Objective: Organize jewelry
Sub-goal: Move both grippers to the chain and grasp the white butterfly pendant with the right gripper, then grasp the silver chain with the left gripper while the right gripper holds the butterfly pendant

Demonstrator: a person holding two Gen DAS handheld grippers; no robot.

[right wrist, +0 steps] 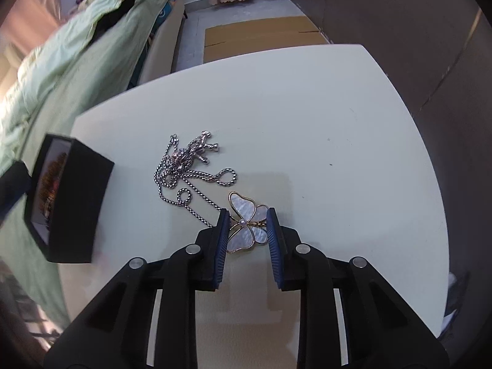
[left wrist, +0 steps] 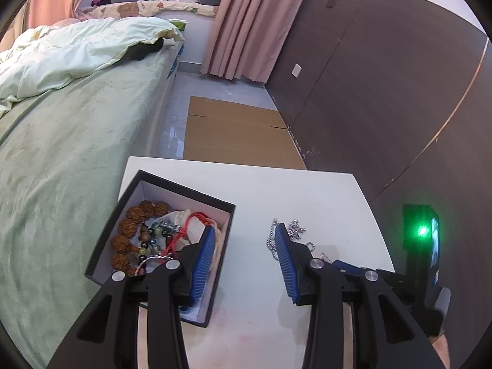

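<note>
The left gripper [left wrist: 246, 246] is being held with its jaws spread wide and nothing between them, above the white table [left wrist: 276, 190]. Its left finger is being hung over the open black box [left wrist: 221, 246], while its right finger is being hung over the silver chain [left wrist: 270, 241] lying on the tabletop.

The right gripper [right wrist: 247, 230] is being held low over the table [right wrist: 307, 107] with its jaws parted around the butterfly pendant [right wrist: 246, 224]. The blue pads [right wrist: 223, 233] are being kept on either side of the pendant's wings; whether they are touching it cannot be told, and the pendant is not being squeezed visibly. The pendant, pale and pearly with a gold rim and a small bead at its centre, is lying flat on the table.

The silver chain [right wrist: 187, 166] is being seen in a loose tangle just beyond and to the left of the pendant, with one strand running towards it under the right gripper's left finger.

The black box [right wrist: 77, 200] is being seen near the left edge of the table, well apart from the chain. Inside it, a bracelet of large brown beads [left wrist: 129, 230], a string of small dark and green beads [left wrist: 156, 233], a red cord [left wrist: 184, 227] and a pale pouch [left wrist: 190, 230] are being kept in one heap.

Beside the table a bed with a green cover [left wrist: 61, 138] is being shown, and flattened cardboard [left wrist: 233, 129] is lying on the floor beyond it.
</note>
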